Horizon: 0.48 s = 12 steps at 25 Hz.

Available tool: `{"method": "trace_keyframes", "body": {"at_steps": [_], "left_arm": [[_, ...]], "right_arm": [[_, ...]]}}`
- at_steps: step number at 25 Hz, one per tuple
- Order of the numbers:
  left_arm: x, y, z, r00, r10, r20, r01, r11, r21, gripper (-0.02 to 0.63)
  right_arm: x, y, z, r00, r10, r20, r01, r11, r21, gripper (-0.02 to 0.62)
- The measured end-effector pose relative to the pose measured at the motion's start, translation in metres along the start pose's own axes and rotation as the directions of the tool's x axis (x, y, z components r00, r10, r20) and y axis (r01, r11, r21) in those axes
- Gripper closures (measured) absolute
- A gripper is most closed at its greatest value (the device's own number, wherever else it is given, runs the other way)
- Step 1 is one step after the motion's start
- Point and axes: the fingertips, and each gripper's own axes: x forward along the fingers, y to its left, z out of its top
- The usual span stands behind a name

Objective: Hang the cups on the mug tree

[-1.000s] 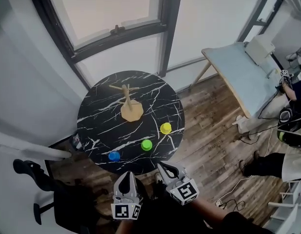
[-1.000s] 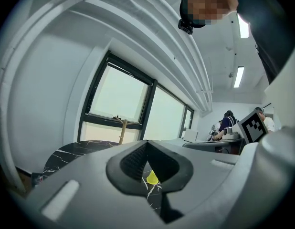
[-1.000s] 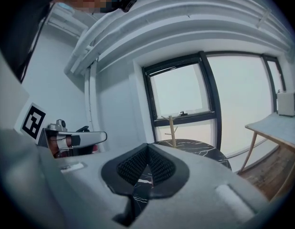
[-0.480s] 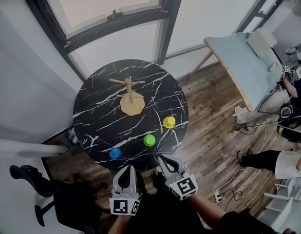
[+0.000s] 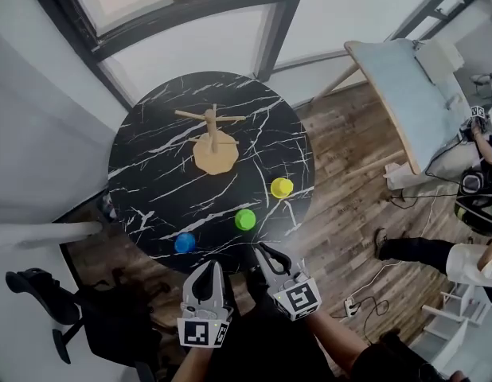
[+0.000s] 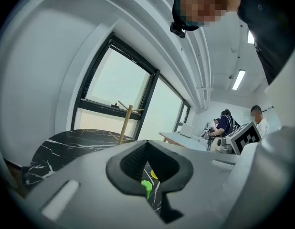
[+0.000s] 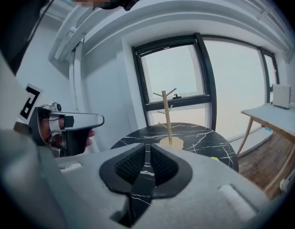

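Since the earlier frame both grippers have closed in on the near edge of the table (image 5: 142,205), and the fingers of the right gripper (image 5: 267,253) have just been opening. They now stand parted by a narrow slit, with nothing between them. The fingers of the left gripper (image 5: 207,267) are pressed together and empty.

Both grippers hover at the table rim on the person's side, well apart from the mug tree (image 5: 212,138). No cup is touched.

Three cups stand on the table, all on the near side of the mug tree and clear of its base:
- The yellow cup (image 5: 282,188) is to the tree's right.
- The green cup (image 5: 245,220) is nearer the person.
- The blue cup (image 5: 185,243) is nearest the rim, to the tree's left.

The tree stands upright with its pegs bare.

Assessment: no cup is hung yet, so all three remain to be picked up and hung. The green cup appears closest to the right gripper.
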Motion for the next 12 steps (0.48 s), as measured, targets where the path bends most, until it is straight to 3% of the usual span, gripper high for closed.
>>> {"method": "trace_keyframes", "body": {"at_steps": [12], "left_arm": [[0.029,0.009,-0.04,0.998,-0.043,-0.049,0.042,0.999,-0.024,0.607]], "right_arm": [[0.037,-0.022,-0.057,0.993,-0.022,-0.116,0.025,0.999,0.02,0.505]]}}
